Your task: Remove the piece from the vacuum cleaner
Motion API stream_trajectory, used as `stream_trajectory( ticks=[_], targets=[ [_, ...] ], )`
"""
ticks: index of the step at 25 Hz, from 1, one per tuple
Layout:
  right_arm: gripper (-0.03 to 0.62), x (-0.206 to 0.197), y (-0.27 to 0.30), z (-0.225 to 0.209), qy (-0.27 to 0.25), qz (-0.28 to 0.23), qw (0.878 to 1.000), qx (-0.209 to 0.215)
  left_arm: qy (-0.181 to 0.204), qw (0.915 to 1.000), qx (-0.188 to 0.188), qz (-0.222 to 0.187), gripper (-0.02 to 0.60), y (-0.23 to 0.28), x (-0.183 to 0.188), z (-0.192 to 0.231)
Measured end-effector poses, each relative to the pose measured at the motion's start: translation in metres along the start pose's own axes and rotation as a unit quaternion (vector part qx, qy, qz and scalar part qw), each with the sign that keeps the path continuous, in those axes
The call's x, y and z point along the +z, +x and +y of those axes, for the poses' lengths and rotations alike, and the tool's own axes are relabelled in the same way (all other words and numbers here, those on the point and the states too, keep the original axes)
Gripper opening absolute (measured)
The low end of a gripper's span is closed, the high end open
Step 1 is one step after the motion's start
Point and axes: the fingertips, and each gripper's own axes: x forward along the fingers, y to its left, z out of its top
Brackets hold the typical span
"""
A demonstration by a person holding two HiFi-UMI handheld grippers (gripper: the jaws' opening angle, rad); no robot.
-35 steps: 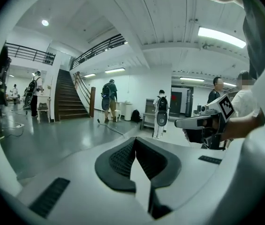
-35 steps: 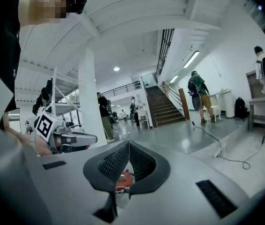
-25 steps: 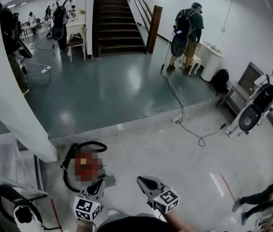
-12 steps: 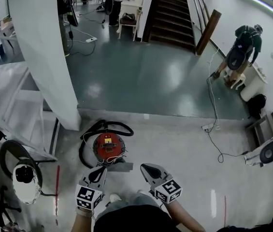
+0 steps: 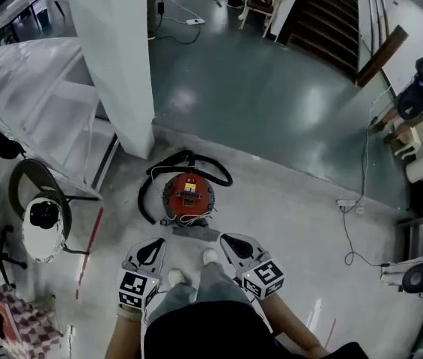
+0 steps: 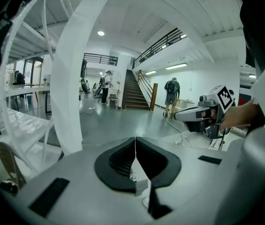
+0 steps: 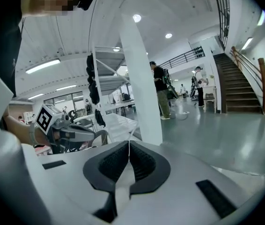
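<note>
Left hand-held gripper (image 5: 152,247): jaws together, empty, at 7 o'clock of vacuum cleaner (image 5: 189,194) on floor (image 5: 293,223). Right hand-held gripper (image 5: 231,243): likewise together, empty, at 5 o'clock. Judgement: part jaws before reaching down; brace body with one, pull piece with other.

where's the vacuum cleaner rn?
Head view, centre-left: the red vacuum cleaner sits on the floor near the foot of the white pillar, black hose curled round its far side, just ahead of the left hand-held gripper and right hand-held gripper.

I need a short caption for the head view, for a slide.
Red vacuum cleaner on the floor ahead; left gripper and right gripper shut, empty.
</note>
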Motion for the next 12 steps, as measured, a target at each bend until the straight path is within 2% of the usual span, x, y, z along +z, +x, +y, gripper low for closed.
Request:
stream_trajectory(
  ticks=[5, 12],
  targets=[
    [0.031, -0.015, 0.028, -0.022, -0.01, 0.028, 0.999, 0.031, -0.031, 0.9988, 0.026, 0.027, 0.02, 0.021, -0.018, 0.015],
    [0.031, -0.054, 0.05, -0.056, -0.002, 0.068, 0.996, 0.055, -0.042, 0.9968, 0.032, 0.06, 0.02, 0.061, -0.047, 0.015]
  ],
)
